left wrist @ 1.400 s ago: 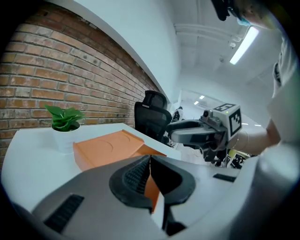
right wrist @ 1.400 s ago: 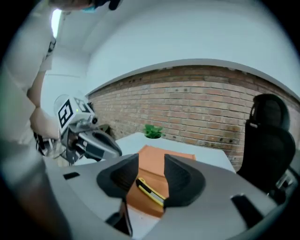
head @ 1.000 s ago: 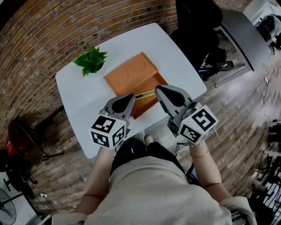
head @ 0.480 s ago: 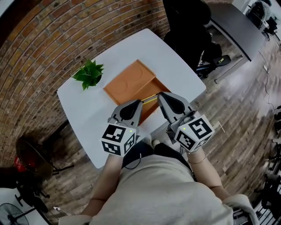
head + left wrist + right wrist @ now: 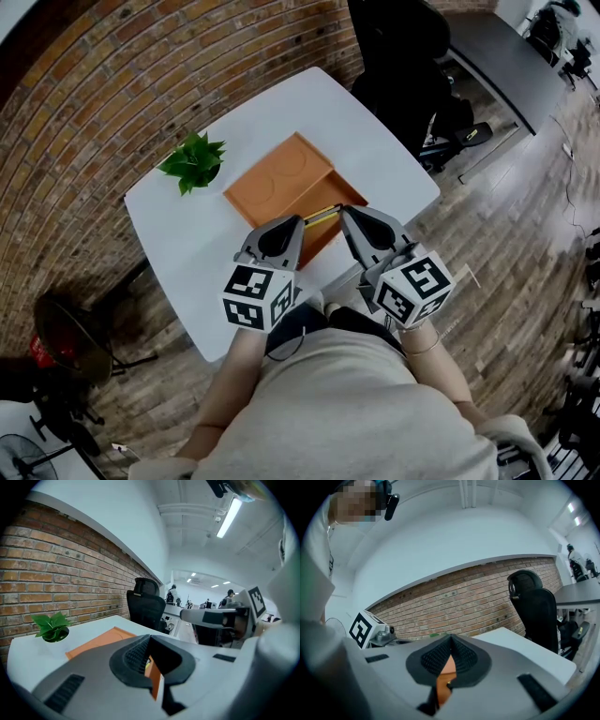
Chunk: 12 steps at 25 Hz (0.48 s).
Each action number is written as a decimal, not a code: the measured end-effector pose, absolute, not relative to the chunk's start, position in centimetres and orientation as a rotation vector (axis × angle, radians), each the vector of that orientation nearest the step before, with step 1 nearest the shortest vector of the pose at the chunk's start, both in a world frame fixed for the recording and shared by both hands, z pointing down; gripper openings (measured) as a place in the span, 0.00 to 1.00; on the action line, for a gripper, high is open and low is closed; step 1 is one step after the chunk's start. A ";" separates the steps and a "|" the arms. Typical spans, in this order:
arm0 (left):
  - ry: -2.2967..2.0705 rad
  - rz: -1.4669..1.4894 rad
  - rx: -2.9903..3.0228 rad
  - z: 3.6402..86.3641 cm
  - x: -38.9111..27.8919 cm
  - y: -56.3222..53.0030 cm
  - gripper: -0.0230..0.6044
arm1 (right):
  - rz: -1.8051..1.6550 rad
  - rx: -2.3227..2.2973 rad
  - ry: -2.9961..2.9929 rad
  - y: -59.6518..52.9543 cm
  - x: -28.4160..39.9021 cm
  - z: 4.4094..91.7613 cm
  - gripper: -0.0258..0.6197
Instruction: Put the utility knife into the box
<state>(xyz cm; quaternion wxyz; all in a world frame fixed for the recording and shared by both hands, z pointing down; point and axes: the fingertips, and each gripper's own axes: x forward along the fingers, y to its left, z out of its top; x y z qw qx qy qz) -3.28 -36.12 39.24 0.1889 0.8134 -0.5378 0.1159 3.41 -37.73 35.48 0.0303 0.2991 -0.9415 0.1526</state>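
As the slim yellow-and-black utility knife (image 5: pixel 321 215) lies along the far side of the open orange box (image 5: pixel 319 236), seemingly already inside its tray, a person holds the left gripper (image 5: pixel 294 223) and the right gripper (image 5: pixel 349 213) to either side of it above the white bench (image 5: pixel 187 234). Both sets of fingers are pressed together with nothing between them; each gripper view shows only orange box through the slit. The knife's right end sits very near the right gripper's tip, though contact cannot be confirmed. The box's flat orange lid (image 5: pixel 279 176) lies folded back toward a small green potted plant (image 5: pixel 194 161). The placing step looks all but done. The next move likely calls for checking that the knife rests fully within the tray, nudging it in if it rides the rim, then drawing both grippers clear.
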 end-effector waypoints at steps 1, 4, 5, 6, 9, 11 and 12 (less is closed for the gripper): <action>-1.513 0.323 2.286 39.2 -3.3 -36.1 0.05 | 0.473 0.922 -2.896 -37.7 3.4 35.6 0.04; -1.511 0.312 2.286 39.0 -3.0 -36.0 0.05 | 0.478 0.902 -2.886 -37.4 3.2 35.8 0.04; -1.508 0.311 2.286 39.1 -2.9 -36.0 0.05 | 0.478 0.891 -2.884 -37.3 3.0 35.9 0.04; -1.506 0.312 2.286 39.1 -2.8 -36.0 0.05 | 0.477 0.881 -2.882 -37.2 2.9 36.0 0.04; -1.492 0.316 2.283 39.5 -2.7 -35.9 0.05 | 0.485 0.850 -2.877 -36.8 2.3 36.4 0.04; -1.475 0.307 2.280 39.8 -2.4 -35.8 0.05 | 0.501 0.838 -2.874 -36.7 2.3 36.8 0.04; -1.466 0.304 2.280 39.8 -2.2 -35.7 0.05 | 0.504 0.837 -2.872 -36.7 2.3 36.9 0.04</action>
